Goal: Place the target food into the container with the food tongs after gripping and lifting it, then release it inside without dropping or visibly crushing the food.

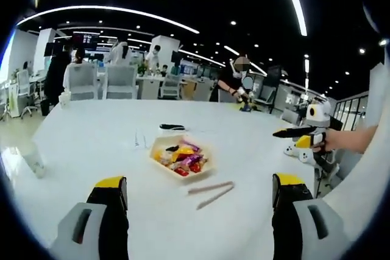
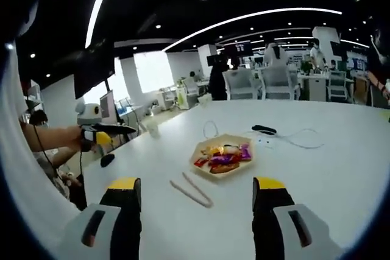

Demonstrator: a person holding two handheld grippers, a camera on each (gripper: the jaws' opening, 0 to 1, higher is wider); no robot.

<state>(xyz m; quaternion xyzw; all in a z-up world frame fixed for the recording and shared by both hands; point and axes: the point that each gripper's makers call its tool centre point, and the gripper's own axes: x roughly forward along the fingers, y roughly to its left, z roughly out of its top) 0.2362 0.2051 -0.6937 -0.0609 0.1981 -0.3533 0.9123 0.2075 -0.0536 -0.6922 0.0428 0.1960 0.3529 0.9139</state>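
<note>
One tray (image 1: 159, 148) of wrapped snacks, one pair of tongs (image 1: 211, 193), one black object (image 1: 172, 127) and one white cable (image 2: 292, 138) lie ahead of the tools.

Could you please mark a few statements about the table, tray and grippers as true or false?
1. The food tongs lie on the table beside the tray. True.
2. The left gripper holds the food tongs. False: it is open and empty.
3. The tray holds colourful wrapped snacks. True.
4. The right gripper is shut. False: it is open.
5. A black object lies on the table beyond the tray. True.
</note>
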